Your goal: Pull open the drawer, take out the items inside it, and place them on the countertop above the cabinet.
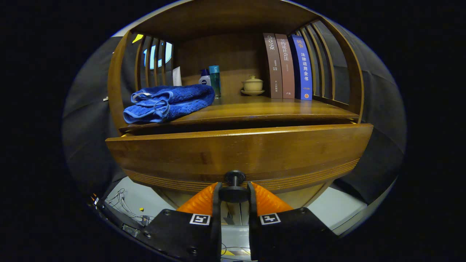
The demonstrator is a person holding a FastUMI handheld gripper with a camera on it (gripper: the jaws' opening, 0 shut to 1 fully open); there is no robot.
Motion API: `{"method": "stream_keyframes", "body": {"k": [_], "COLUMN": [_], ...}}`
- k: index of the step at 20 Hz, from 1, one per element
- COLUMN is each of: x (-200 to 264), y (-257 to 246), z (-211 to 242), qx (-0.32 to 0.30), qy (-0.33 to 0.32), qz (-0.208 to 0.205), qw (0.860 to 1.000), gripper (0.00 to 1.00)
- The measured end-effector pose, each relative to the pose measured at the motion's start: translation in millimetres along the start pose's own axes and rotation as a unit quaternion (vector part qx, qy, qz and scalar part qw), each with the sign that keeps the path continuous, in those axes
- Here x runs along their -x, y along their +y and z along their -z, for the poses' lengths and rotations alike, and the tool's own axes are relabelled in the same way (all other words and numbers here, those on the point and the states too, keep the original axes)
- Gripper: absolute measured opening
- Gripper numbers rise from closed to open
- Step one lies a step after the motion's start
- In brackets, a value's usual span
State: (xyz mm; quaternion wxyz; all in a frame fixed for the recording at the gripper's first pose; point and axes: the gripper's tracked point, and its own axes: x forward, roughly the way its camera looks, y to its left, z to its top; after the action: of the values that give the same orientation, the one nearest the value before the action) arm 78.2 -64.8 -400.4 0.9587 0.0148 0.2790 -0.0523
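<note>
Jaws of the gripper (235,193) are clamped on the dark round knob (235,189) at the bottom centre of the wooden drawer (236,154), one finger pressing each side of it. The drawer front runs long side to side, faces the camera and stands slightly out from the cabinet, just below the table (262,109) carrying a blue towel (169,102), bottles, a small lidded pot and books. Likely risks: the small knob slips from the grip if the pull drifts off straight, or a skewed pull jams the drawer.
</note>
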Motion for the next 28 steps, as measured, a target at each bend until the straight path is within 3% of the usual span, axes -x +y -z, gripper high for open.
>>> {"method": "stream_keyframes", "body": {"k": [11,21,25,28], "x": [100.6,123.7,128.2,146.5], "y": [-1.2,0.7,-4.1,-4.8], "z": [43.2,64.9,64.5,40.2], "qx": [-0.007,-0.020,-0.027,-0.035], "qy": [0.036,0.060,0.073,0.057], "qz": [0.001,0.000,0.008,0.018], "qw": [0.999,0.998,0.997,0.998], "gripper": [0.34,0.34,0.54,0.90]}}
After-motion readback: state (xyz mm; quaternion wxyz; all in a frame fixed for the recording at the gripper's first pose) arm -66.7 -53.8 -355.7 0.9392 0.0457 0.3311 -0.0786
